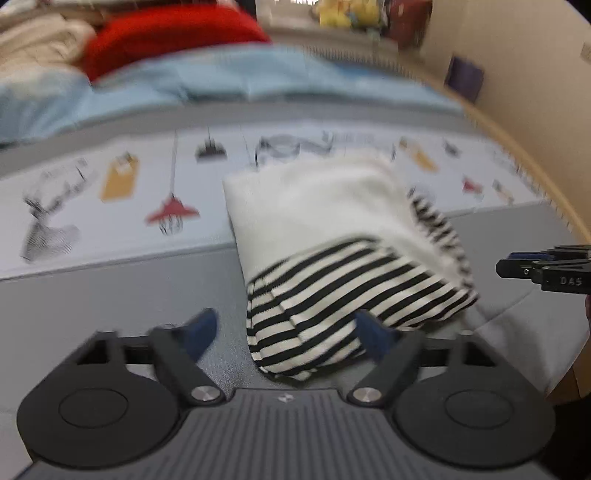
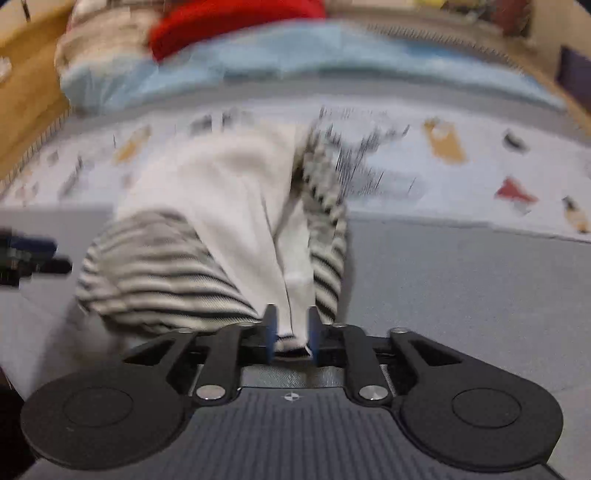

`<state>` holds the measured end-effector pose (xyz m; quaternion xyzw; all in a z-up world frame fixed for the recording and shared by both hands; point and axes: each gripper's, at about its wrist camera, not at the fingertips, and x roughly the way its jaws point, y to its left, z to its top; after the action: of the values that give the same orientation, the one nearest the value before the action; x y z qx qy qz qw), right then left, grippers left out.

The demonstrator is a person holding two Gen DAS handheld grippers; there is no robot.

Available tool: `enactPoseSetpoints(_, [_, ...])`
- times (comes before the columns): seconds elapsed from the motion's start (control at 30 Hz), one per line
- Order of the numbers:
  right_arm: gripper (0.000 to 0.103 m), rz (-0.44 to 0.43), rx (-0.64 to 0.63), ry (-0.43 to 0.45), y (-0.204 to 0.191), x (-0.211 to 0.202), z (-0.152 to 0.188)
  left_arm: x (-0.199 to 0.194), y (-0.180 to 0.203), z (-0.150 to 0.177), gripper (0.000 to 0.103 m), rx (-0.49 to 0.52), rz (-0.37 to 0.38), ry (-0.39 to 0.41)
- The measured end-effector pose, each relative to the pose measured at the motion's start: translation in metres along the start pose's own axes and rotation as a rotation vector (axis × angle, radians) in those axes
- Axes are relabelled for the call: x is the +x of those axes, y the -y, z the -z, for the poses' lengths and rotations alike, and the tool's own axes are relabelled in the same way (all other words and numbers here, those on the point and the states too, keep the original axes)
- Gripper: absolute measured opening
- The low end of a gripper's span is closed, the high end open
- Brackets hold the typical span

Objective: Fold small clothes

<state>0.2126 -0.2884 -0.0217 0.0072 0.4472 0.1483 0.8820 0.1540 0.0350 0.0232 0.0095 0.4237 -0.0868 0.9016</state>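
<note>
A grey floor mat [image 1: 110, 280] meets a printed play mat [image 1: 122, 192], with pale blue bedding [image 1: 221, 81] and a red cushion [image 1: 166, 40] far behind. The folded garment [image 1: 332, 229], cream with black-and-cream striped sleeves, lies across both mats. The left gripper [image 1: 291, 334] stands wide at its near edge, holding nothing. The right gripper [image 2: 290, 334], narrowly parted, has the garment's striped hem between its pads; contact is unclear through blur.

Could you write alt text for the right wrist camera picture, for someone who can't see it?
The right gripper has white fabric between its blue pads, part of a white and black-striped garment lying folded on a grey mat. The tip of the left gripper shows at the left edge. Behind, blurred, are a patterned sheet, a light blue blanket and something red.
</note>
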Motion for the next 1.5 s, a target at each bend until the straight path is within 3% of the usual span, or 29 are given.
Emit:
enactPoseSetpoints(0.03, [0.046,0.009,0.022,0.048,-0.001,-0.018,0.001,-0.012,0.006,0.002,0.091,0.006,0.000,0.035])
enactPoseSetpoints(0.07, [0.053,0.020,0.035,0.090,-0.004,-0.033,0.002,-0.025,0.012,0.006,0.094,0.005,-0.008,0.068])
enactPoseSetpoints(0.13, [0.057,0.036,0.047,0.186,-0.011,-0.065,0.012,-0.051,0.024,0.016,0.101,-0.028,-0.031,0.147])
enactPoseSetpoints(0.23, [0.069,0.072,0.053,0.283,-0.025,-0.099,0.036,-0.077,0.046,0.038,0.103,-0.044,-0.038,0.259])
enactPoseSetpoints(0.4, [0.076,0.127,-0.023,0.365,-0.060,-0.131,0.070,-0.086,0.063,0.058,0.103,-0.071,-0.028,0.236])
enactPoseSetpoints(0.5, [0.081,0.139,-0.019,0.359,-0.068,-0.137,0.081,-0.089,0.074,0.068,0.103,-0.027,-0.091,0.232])
enactPoseSetpoints(0.57, [0.081,0.141,0.017,0.348,-0.069,-0.138,0.086,-0.088,0.075,0.074,0.103,-0.049,-0.118,0.222])
enactPoseSetpoints(0.7, [0.081,0.158,0.071,0.316,-0.067,-0.129,0.097,-0.073,0.071,0.085,0.103,-0.118,-0.139,0.124])
enactPoseSetpoints(0.83, [0.081,0.150,0.067,0.270,-0.075,-0.117,0.102,-0.066,0.071,0.089,0.103,-0.141,-0.150,0.094])
enactPoseSetpoints(1.1, [0.081,0.131,-0.052,0.254,-0.104,-0.112,0.106,-0.063,0.084,0.091,0.103,-0.125,-0.146,0.093])
enactPoseSetpoints(1.5, [0.081,0.115,-0.045,0.261,-0.113,-0.108,0.101,-0.062,0.079,0.090,0.103,-0.161,-0.143,0.096])
